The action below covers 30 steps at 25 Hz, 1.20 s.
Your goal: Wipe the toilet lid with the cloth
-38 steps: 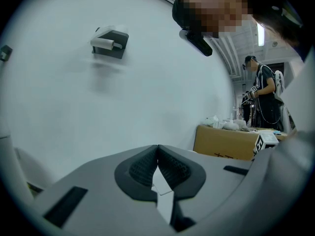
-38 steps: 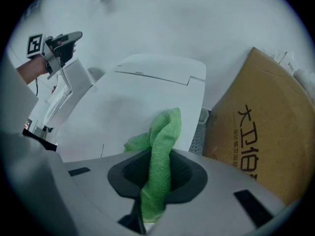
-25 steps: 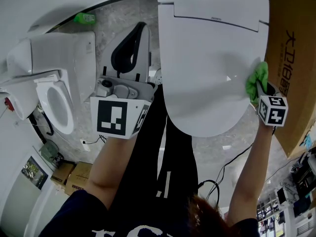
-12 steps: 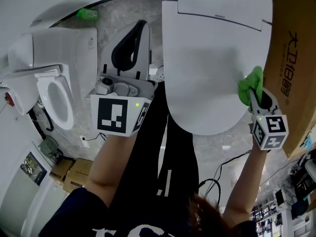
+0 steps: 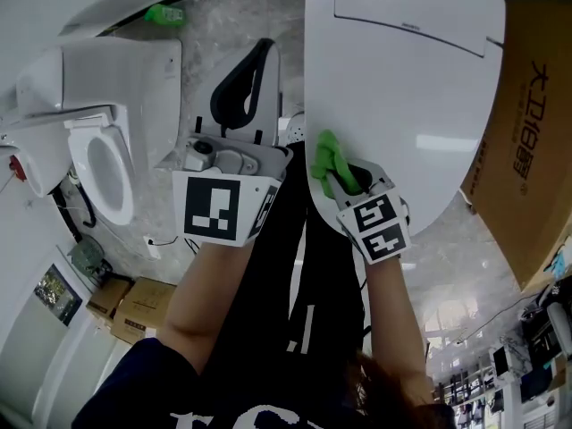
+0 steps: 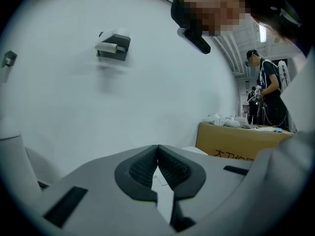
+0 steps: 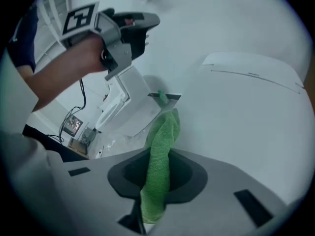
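Mid-wipe, the right gripper (image 5: 338,175) clenches the green microfibre cloth (image 5: 325,154) against the glossy white toilet lid (image 5: 420,105), the left gripper (image 6: 157,157) idles with fingers pinched together and empty, and a pressed sweep across the lid probably comes next.

1. The toilet lid (image 5: 420,96) fills the upper right of the head view.
2. The cloth (image 5: 328,159) lies at the lid's left edge and seems to touch it, though contact is hard to confirm.
3. The right gripper (image 7: 156,173) sits just below the cloth, its jaws closed around it.
4. The left gripper (image 6: 157,167) is left of the lid and apart from it, with its jaws together and nothing between them.
5. A second toilet (image 5: 98,172) stands further left, beyond the left gripper.
6. A cardboard box (image 5: 527,141) stands right of the lid, close beside it.
7. Small boxes (image 5: 134,309) sit on the floor at lower left, below the second toilet.
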### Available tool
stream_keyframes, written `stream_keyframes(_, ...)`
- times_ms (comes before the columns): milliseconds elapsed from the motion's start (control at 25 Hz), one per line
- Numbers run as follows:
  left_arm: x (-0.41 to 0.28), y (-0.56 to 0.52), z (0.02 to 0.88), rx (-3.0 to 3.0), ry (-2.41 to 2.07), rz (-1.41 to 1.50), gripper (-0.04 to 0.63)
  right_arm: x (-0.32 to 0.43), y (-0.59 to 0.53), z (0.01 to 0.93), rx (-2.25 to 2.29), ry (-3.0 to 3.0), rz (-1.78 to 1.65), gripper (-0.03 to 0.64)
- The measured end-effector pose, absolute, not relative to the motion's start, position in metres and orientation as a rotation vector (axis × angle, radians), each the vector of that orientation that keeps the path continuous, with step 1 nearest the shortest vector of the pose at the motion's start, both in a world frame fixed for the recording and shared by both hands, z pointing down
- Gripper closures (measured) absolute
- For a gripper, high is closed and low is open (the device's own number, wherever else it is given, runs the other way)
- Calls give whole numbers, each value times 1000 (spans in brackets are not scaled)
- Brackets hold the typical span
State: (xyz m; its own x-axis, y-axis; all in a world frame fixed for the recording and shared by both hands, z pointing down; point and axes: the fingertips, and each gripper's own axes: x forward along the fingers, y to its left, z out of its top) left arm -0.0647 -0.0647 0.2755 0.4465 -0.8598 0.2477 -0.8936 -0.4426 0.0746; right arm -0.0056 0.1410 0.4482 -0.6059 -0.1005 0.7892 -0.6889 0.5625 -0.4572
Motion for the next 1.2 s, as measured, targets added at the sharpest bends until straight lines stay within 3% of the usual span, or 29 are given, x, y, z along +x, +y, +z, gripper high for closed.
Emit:
stream_keyframes(640, -77, -66, 276, 2499, -1542, 254, 575, -14, 154, 472, 642, -2018, 945, 535)
stream_keyframes(1200, -67, -61, 269, 2532, -1507, 237, 575, 77, 168, 473, 783, -1882, 964, 535)
